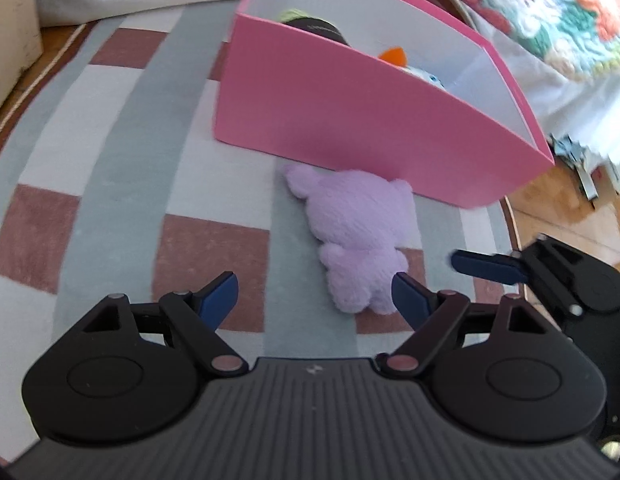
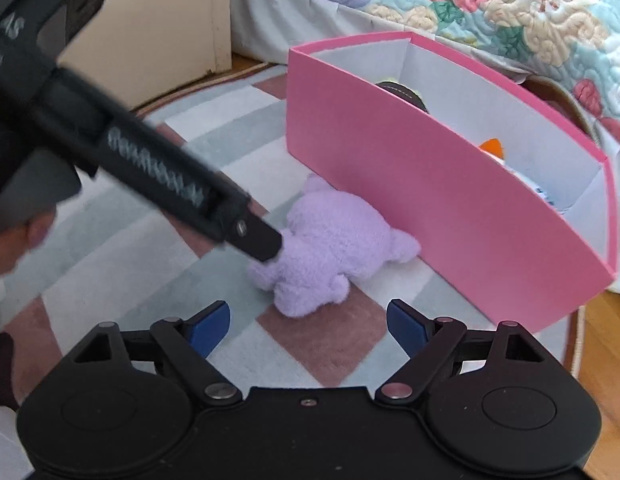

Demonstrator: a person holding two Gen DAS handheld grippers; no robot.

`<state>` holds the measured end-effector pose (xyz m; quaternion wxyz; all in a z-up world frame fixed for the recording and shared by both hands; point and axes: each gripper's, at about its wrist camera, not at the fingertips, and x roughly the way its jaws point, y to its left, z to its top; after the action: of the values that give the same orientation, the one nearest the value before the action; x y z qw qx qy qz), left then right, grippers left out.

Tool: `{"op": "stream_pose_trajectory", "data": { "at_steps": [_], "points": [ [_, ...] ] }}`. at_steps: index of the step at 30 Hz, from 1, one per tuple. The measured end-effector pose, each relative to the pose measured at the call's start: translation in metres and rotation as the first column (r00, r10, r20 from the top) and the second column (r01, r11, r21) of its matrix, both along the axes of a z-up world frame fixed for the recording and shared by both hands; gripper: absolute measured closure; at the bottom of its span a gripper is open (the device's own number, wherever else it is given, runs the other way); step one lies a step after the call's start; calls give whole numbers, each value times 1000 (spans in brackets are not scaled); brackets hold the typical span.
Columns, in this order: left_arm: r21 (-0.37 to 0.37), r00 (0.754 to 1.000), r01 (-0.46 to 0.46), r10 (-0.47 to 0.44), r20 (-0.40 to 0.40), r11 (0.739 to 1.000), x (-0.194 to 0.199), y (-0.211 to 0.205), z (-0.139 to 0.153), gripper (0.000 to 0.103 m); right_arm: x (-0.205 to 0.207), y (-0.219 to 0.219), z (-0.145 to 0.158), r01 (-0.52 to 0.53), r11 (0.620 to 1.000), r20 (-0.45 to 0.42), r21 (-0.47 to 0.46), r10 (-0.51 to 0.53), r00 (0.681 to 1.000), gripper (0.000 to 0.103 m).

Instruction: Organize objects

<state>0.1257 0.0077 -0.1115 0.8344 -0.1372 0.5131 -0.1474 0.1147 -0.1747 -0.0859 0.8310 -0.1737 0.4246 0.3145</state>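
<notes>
A purple plush toy [image 1: 358, 232] lies on the checked rug, right against the near wall of a pink box [image 1: 350, 120]. My left gripper [image 1: 314, 298] hangs open just in front of it, the toy's near end beside its right finger [image 1: 410, 300]. A blue finger [image 1: 486, 267] of the right gripper shows to the right of the toy. In the right wrist view my right gripper [image 2: 310, 320] is open with nothing between its pads, just short of the plush toy [image 2: 330, 248]. The left gripper's black finger [image 2: 258, 238] touches the toy's left side. The pink box [image 2: 430, 184] holds a dark round thing [image 2: 402, 94] and an orange-topped toy [image 2: 492, 146].
The rug [image 1: 110, 160] ends in a corded edge, with wooden floor [image 1: 570, 216] beyond it on the right. A bed with a floral quilt [image 2: 490, 8] stands behind the box. Cream furniture [image 2: 158, 28] is at the back left. A person's hand [image 2: 26, 236] grips the left tool.
</notes>
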Motion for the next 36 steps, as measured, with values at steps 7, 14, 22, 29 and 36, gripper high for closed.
{"op": "stream_pose_trajectory", "data": {
  "at_steps": [7, 14, 22, 29, 36],
  "points": [
    [-57, 998, 60, -59, 18, 997, 4, -25, -3, 62, 14, 10, -18, -31, 999, -11, 22, 31, 999, 38],
    [-90, 1000, -6, 4, -19, 996, 6, -8, -4, 80, 22, 16, -24, 34, 998, -61, 59, -31, 998, 47],
    [-119, 995, -94, 89, -43, 988, 0, 25, 7, 75, 12, 36, -14, 47, 989, -167, 139, -23, 986, 47],
    [-136, 987, -133, 118, -111, 982, 1, 47, 7, 67, -1, 46, 7, 0, 995, -68, 102, 7, 998, 26],
    [-148, 963, -153, 114, -244, 977, -2, 49, -13, 54, 11, 55, -18, -162, 978, 21, -132, 166, 986, 10]
  ]
}}
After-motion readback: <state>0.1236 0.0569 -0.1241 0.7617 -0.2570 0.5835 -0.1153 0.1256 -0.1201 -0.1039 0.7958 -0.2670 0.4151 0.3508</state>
